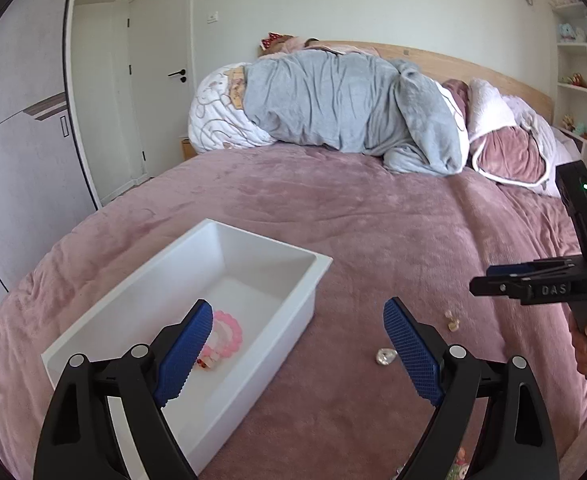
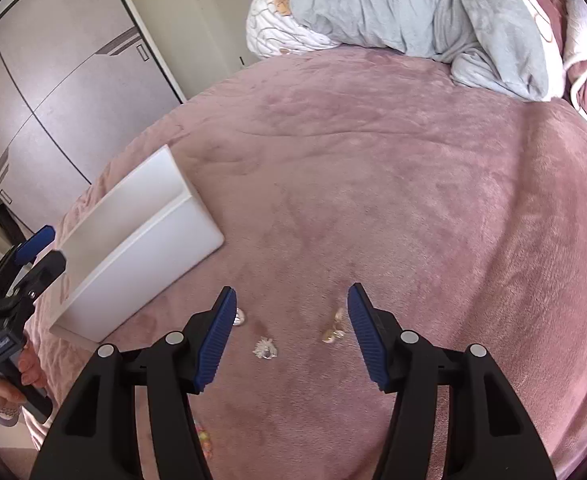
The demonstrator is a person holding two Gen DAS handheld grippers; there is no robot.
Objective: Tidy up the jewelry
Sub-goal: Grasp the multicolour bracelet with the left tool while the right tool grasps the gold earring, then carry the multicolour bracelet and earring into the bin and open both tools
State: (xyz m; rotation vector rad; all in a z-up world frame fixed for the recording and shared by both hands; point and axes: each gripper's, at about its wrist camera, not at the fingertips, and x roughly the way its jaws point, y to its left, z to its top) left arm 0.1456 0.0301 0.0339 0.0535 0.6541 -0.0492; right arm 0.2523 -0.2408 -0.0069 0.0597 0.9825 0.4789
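A white plastic box sits on the pink bedspread and holds a pink beaded bracelet. My left gripper is open and empty over the box's near right wall. Beside it lie a clear crystal piece and a small gold piece. My right gripper is open and empty just above a silver sparkly piece, with a gold earring by its right finger and a silver piece by its left finger. The box lies to its left.
The pink bedspread stretches far ahead. A grey blanket and pillows are piled at the headboard. A wardrobe and door stand left, shelves right. A small colourful item lies near the bed's front edge.
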